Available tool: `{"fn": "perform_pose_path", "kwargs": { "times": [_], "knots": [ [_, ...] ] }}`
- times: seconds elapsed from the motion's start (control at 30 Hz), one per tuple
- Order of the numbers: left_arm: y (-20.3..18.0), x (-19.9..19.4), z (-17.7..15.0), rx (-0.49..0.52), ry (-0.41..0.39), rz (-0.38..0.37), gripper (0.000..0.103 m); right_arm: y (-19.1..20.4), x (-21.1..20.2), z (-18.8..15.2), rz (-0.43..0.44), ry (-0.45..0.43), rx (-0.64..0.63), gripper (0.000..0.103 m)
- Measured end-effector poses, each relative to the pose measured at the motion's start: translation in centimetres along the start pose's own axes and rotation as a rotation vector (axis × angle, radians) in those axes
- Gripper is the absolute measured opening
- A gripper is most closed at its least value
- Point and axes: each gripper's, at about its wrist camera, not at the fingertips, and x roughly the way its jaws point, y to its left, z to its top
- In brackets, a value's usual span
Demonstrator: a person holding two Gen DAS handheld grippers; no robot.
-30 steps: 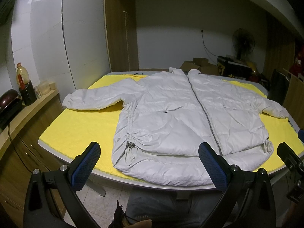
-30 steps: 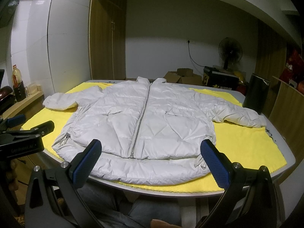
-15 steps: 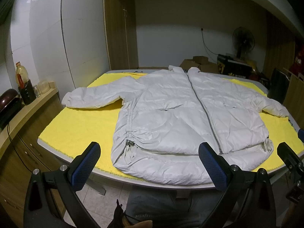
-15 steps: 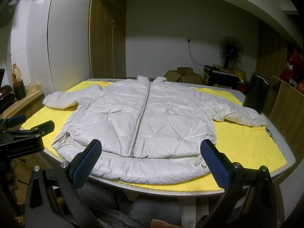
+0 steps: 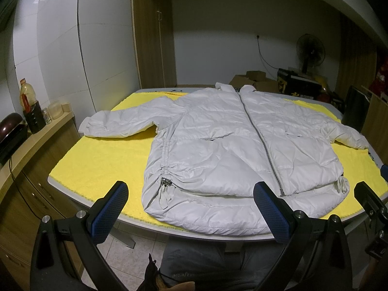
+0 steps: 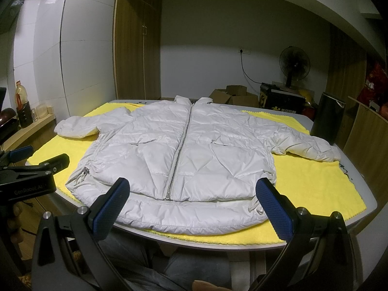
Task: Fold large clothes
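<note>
While "GenRobot.AI" marks the left gripper [image 6: 36, 167], both grippers' fingers [image 5: 110, 214] gape wide before the jacket [image 5: 232, 150].

A lived-in home room: wooden wardrobe [image 6: 138, 48], fan [image 6: 294, 64], cardboard boxes [image 6: 232, 95], and an oil bottle [image 5: 27, 94] on a side cabinet [image 5: 36, 145].

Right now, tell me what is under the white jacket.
The jacket lies spread flat, zipped, on a yellow cloth that covers the grey table. The cloth shows all around it. Whatever is directly beneath the jacket is covered and cannot be seen.
</note>
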Motion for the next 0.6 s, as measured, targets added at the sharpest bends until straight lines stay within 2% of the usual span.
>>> {"fn": "perform_pose_path", "kwargs": {
  "times": [0.6],
  "knots": [
    [0.01, 0.01, 0.02, 0.000, 0.002, -0.001, 0.103, 0.07, 0.10, -0.12, 0.000, 0.006, -0.001, 0.103]
  ]
}}
